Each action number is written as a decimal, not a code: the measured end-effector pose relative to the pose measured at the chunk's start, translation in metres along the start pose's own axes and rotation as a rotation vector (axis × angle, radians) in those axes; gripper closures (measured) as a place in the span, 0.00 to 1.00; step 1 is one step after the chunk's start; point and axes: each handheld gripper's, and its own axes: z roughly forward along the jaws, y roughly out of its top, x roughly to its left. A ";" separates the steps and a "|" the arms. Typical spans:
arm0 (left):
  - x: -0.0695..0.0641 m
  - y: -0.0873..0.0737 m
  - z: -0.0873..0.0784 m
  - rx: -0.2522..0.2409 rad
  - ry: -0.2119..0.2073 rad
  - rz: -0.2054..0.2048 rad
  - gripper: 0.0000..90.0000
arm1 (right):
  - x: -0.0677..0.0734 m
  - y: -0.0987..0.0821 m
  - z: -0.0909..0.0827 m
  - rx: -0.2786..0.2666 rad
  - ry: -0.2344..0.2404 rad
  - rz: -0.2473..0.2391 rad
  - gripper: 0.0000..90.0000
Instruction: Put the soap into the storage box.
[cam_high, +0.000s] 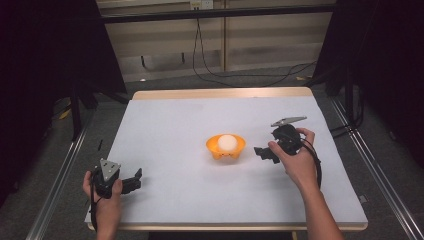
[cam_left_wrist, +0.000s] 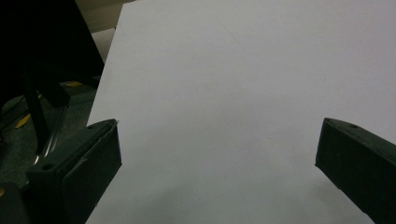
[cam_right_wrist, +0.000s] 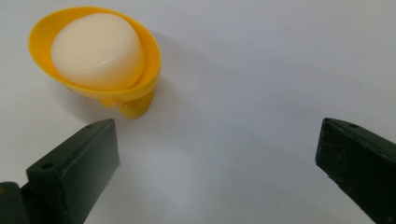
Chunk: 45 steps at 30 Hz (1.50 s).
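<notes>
An orange bowl stands near the middle of the white table top, with a white ball resting inside it. My right gripper is just right of the bowl, open, jaws pointing toward it with nothing between them. In the right gripper view the bowl and its ball lie ahead to the upper left of the open right gripper. My left gripper rests near the table's front left corner, open and empty. In its own view the left gripper faces bare table.
The table has a wooden rim at its far edge. Metal rails run along both sides on the floor. Black cables lie on the floor behind the table. Dark curtains stand at left and right.
</notes>
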 end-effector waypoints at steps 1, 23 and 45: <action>0.000 0.000 0.000 0.000 0.000 0.000 0.00 | -0.002 -0.003 -0.001 -0.002 -0.007 0.007 0.00; 0.000 0.000 0.000 0.000 -0.001 0.000 0.00 | -0.044 -0.077 -0.027 -0.050 -0.084 0.094 0.00; 0.001 0.000 0.000 -0.001 -0.005 -0.015 0.01 | -0.081 -0.138 -0.065 -0.119 -0.171 0.170 0.00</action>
